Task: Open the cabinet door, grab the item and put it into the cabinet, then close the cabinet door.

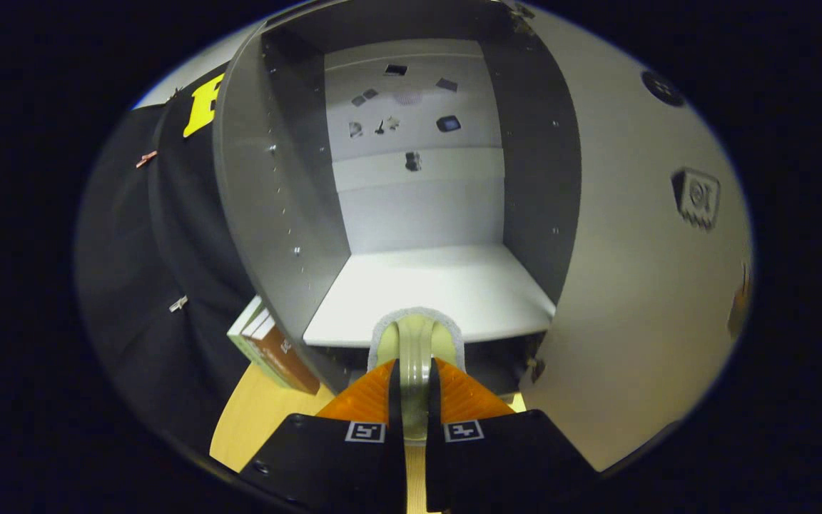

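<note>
Item held: a pale, thin-edged object with a fuzzy white rim, possibly a small slipper or brush [417,343], seen edge-on and hard to identify; clamped between the tongs [415,385], both fingers pressing on it, its front end standing out ahead of the fingertips. Cabinet [290,214]: grey, door [639,285] swung open to the right of the tongs, interior lit. Shelf [439,285]: white, bare, level, just beyond the item's tip, its front edge near but not yet crossed. Back wall of cabinet: small dark stickers or marks, too small to tell. Beside the cabinet, left: a few books [268,350] standing on the wooden desk [254,421], close to the cabinet's side panel. Step in hand, as judged: carrying the item onto the shelf. Handling note: the approach should run straight and centred through the opening, clear of the door and the left side panel; the item should be taken well past the front edge and lowered until it rests on the shelf before the tongs release
</note>
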Tool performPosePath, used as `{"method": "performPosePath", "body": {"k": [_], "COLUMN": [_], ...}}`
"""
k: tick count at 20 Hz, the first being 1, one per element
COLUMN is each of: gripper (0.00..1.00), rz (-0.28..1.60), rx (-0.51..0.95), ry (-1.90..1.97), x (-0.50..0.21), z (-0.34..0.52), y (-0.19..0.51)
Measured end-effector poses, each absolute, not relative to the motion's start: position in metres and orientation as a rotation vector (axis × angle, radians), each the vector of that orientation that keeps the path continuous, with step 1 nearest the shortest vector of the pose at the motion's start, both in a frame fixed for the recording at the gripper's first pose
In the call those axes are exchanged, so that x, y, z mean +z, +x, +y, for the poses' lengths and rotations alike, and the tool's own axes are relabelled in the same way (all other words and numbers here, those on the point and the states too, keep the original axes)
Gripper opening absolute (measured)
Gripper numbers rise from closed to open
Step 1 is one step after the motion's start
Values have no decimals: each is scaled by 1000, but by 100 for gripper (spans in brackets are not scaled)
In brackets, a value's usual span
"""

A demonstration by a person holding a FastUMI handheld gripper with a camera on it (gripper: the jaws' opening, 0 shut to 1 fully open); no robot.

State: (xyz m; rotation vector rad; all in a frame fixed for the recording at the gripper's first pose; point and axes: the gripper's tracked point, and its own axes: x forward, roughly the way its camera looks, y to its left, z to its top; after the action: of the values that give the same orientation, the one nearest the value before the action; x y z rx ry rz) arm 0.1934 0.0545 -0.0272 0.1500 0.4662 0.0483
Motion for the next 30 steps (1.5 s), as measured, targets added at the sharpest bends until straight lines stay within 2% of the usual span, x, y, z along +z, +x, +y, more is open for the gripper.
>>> {"method": "performPosePath", "body": {"k": [6, 11, 17, 20, 23, 28, 30], "gripper": [15, 15, 15, 19, 32, 100, 100], "rz": [461, 558, 576, 583, 600, 465, 379], "rx": [1, -52, -94, -98, -77, -64, -71], "ry": [155, 139, 165, 184, 148, 154, 164], "x": [-12, -53, -72, -76, -83, -46, -19], "z": [53, 46, 38, 38, 40, 43, 41], "y": [274, 334, 376, 384, 382, 371, 360]}}
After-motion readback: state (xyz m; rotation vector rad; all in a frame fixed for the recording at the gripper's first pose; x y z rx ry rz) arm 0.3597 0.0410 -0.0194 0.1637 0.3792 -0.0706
